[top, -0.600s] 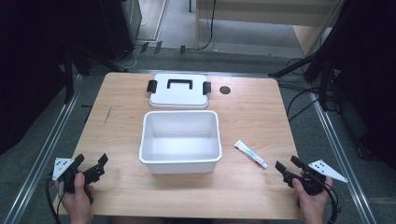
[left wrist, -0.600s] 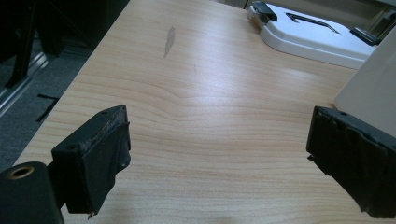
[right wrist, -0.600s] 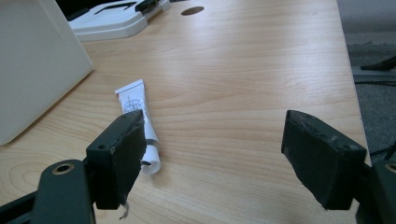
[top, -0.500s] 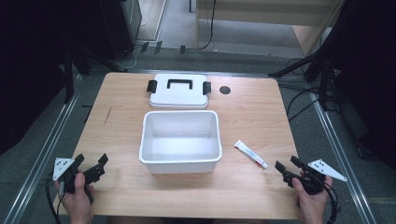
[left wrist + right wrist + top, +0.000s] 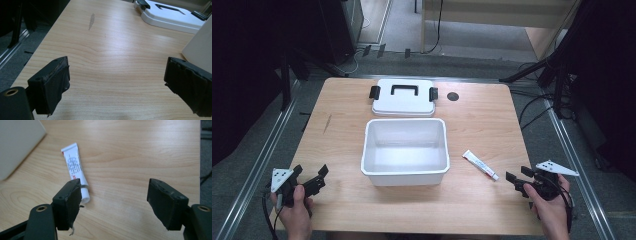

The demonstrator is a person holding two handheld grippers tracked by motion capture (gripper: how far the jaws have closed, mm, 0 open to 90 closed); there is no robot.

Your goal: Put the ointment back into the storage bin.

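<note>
A white open box [image 5: 404, 172] stands empty in the middle of the wooden table. Behind it lies its white lid [image 5: 403, 100], with a black handle and black clips. A small white tube [image 5: 480, 164] lies flat to the right of the box. My right gripper [image 5: 518, 175] is held low at the table's front right, open, just short of the tube's cap end. In the right gripper view the tube [image 5: 73, 165] lies ahead of the left jaw, outside the gap of my right gripper [image 5: 116, 186]. My left gripper [image 5: 310, 172] is open at the front left over bare wood, and my left gripper [image 5: 117, 67] holds nothing.
A round black grommet [image 5: 453, 96] sits in the table top right of the lid. A dark streak [image 5: 328, 122] marks the wood at the left. The box wall [image 5: 200, 42] and lid [image 5: 170, 17] lie ahead-right of the left gripper. Metal rails run along both table sides.
</note>
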